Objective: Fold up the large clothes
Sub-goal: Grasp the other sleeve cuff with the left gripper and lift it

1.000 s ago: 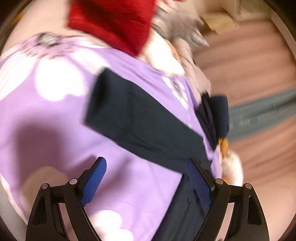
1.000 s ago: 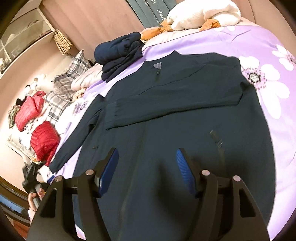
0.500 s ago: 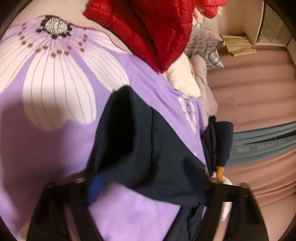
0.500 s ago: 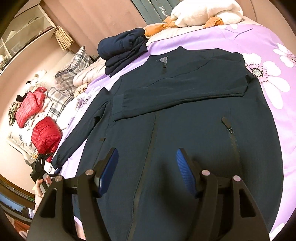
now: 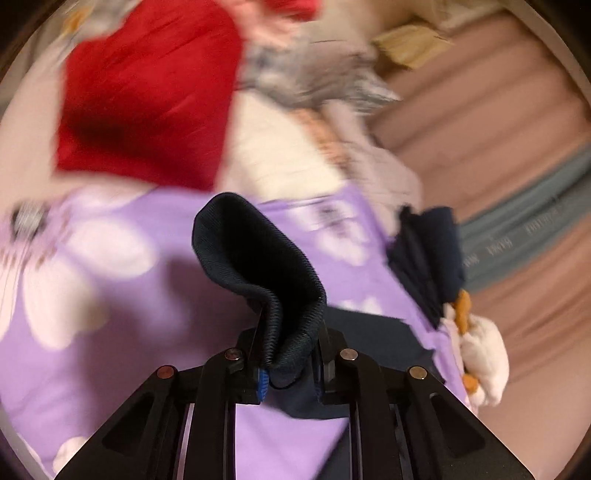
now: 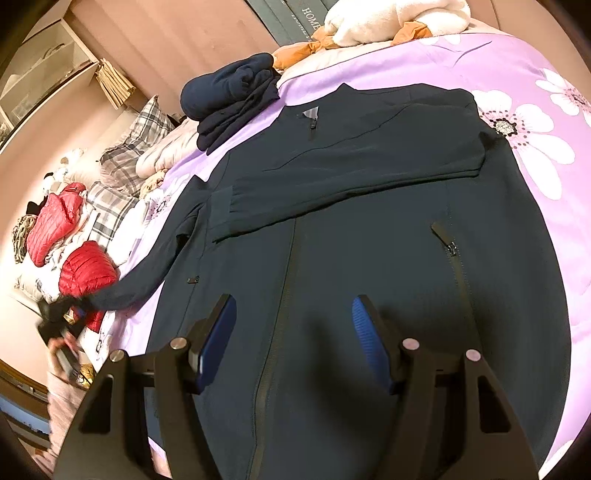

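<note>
A dark navy jacket [image 6: 369, 221] lies front up on the purple flowered bed cover [image 6: 535, 155]. One sleeve [image 6: 351, 181] is folded across its chest. The other sleeve [image 6: 147, 273] runs out to the left. Its ribbed cuff [image 5: 255, 258] stands up between the jaws of my left gripper [image 5: 290, 350], which are closing with the pads pressing on the cuff and holding it off the bed. In the right wrist view, that gripper [image 6: 55, 314] is a dark blur at the far left. My right gripper [image 6: 291, 306] hovers open over the jacket's lower front, by the zip, with nothing between its fingers.
Red puffer jackets [image 6: 88, 273] and plaid pillows [image 6: 122, 155] pile up along the bed's left side. A folded navy stack [image 6: 232, 96] and a white and orange plush [image 6: 388, 18] lie near the headboard. A person's hand [image 6: 61, 347] is at the left edge.
My left gripper has closed on the sleeve cuff and lifted it off the cover. The right gripper has stayed over the jacket's front, still open.
</note>
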{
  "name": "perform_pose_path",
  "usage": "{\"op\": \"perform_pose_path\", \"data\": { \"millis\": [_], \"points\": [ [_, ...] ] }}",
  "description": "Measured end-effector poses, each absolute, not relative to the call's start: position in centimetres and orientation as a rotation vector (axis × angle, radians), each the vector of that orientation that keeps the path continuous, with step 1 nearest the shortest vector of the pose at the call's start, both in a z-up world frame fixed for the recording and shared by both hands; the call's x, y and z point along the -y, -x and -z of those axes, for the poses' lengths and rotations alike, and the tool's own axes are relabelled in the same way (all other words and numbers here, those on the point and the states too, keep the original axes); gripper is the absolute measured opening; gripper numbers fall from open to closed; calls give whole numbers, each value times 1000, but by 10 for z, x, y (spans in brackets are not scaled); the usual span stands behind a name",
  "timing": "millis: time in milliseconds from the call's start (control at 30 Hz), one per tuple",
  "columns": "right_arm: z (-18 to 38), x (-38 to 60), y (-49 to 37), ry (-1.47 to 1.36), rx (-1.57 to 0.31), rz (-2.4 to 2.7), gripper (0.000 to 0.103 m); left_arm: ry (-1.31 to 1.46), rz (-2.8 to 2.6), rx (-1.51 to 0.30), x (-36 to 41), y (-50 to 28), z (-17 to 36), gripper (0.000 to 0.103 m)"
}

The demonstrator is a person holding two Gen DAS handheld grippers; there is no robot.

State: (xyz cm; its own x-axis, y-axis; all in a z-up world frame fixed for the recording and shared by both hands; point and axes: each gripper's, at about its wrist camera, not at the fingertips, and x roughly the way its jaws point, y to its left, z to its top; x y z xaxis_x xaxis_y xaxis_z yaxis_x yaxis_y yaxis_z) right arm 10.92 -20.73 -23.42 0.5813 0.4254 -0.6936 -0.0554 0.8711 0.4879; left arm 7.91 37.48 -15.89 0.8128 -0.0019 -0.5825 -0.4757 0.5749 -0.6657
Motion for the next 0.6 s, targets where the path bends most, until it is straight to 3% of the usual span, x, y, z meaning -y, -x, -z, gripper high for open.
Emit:
{"op": "perform_pose_path", "data": {
  "millis": [333, 600],
  "points": [
    [248, 239, -102, -515, -906, -294, 66, 562, 44, -577, -199, -182, 29, 15],
    [256, 287, -91, -606, -875, -225, 66, 278, 294, -689, 3, -249, 27, 15]
  ]
}}
